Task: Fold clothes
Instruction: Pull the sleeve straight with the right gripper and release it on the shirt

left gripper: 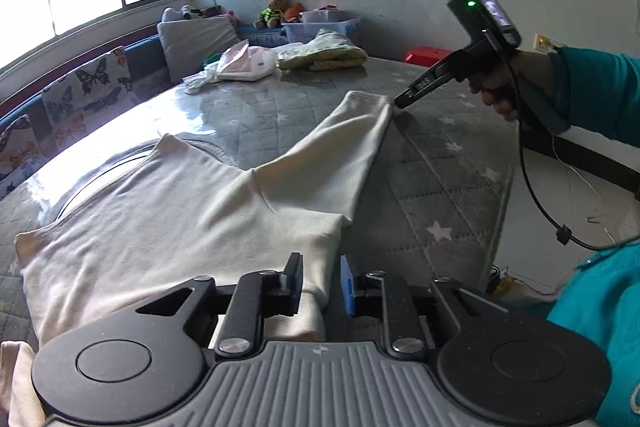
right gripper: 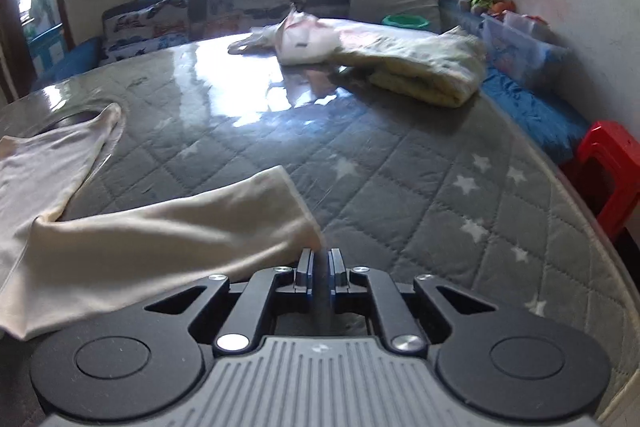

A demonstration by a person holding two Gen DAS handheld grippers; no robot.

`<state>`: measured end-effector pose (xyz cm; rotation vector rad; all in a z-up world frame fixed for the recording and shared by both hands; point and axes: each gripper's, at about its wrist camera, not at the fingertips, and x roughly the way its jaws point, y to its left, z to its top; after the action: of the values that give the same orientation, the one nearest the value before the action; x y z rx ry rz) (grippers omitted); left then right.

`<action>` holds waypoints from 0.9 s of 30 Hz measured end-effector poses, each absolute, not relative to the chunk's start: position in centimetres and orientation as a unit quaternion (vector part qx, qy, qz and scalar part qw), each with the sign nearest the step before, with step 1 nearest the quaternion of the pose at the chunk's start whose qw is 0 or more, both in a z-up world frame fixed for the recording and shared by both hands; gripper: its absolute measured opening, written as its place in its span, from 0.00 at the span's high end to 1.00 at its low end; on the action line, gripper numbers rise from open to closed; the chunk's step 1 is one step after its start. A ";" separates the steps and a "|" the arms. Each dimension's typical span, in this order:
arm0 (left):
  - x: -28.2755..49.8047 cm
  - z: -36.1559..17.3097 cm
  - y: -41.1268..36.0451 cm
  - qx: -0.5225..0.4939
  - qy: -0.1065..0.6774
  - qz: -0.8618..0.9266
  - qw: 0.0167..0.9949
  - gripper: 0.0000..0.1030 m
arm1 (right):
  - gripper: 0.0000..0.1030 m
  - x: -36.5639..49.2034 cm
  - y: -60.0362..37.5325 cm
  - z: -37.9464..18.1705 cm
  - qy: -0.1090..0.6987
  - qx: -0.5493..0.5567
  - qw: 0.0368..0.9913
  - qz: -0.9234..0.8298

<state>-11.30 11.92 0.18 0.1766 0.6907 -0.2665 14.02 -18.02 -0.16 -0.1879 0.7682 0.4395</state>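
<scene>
1. In the left wrist view the cream long-sleeved top lies spread over the grey quilted surface with white stars, filling the lower left and centre of the frame.
2. The left gripper, bottom centre, has its jaws partly apart; a fold of the top's lower edge sits between them, against the left pad, and I cannot tell whether it is pinched.
3. Only this view shows the right gripper from outside, upper right, held by a hand in a teal sleeve, its tip at the sleeve's cuff.
4. The right wrist view shows the right gripper with jaws nearly closed, the cuff corner just at its tip; a firm pinch cannot be confirmed.
5. Only this view shows the red stool whole at the right edge, and the folded yellow blanket close up.
</scene>
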 end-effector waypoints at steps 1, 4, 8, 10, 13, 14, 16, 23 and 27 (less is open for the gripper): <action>-11.0 0.0 12.0 0.084 0.340 -0.124 0.928 0.66 | 0.87 14.0 -17.9 0.2 0.359 -0.093 0.905 0.209; -10.1 -1.0 12.1 0.076 0.356 -0.117 0.924 0.64 | 0.86 14.1 -17.1 0.8 0.340 -0.088 0.907 0.233; -9.9 -1.8 11.6 0.072 0.370 -0.124 0.918 0.64 | 0.71 14.4 -14.7 0.3 0.336 -0.115 0.898 0.259; -9.9 -1.9 11.4 0.070 0.372 -0.125 0.917 0.64 | 0.69 15.1 -14.1 -0.3 0.343 -0.121 0.895 0.260; -10.0 -2.0 11.5 0.059 0.373 -0.125 0.917 0.64 | 0.69 16.1 -13.9 -1.1 0.356 -0.117 0.888 0.267; -9.9 -2.0 11.5 0.054 0.373 -0.126 0.918 0.64 | 0.74 16.3 -13.9 -1.1 0.356 -0.117 0.887 0.271; -9.8 -2.0 11.4 0.045 0.373 -0.129 0.918 0.64 | 0.91 16.3 -13.9 -0.9 0.355 -0.123 0.887 0.270; -9.6 -2.0 10.7 0.026 0.366 -0.137 0.920 0.58 | 0.91 16.6 -13.8 -1.1 0.339 -0.156 0.896 0.242; -10.6 -0.4 12.5 0.019 0.346 -0.112 0.931 0.58 | 0.83 16.5 -13.5 -0.4 0.335 -0.165 0.895 0.245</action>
<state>-10.61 12.53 -0.37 0.0392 0.7082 -0.2285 16.46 -13.55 -0.43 -0.3413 0.6940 0.5082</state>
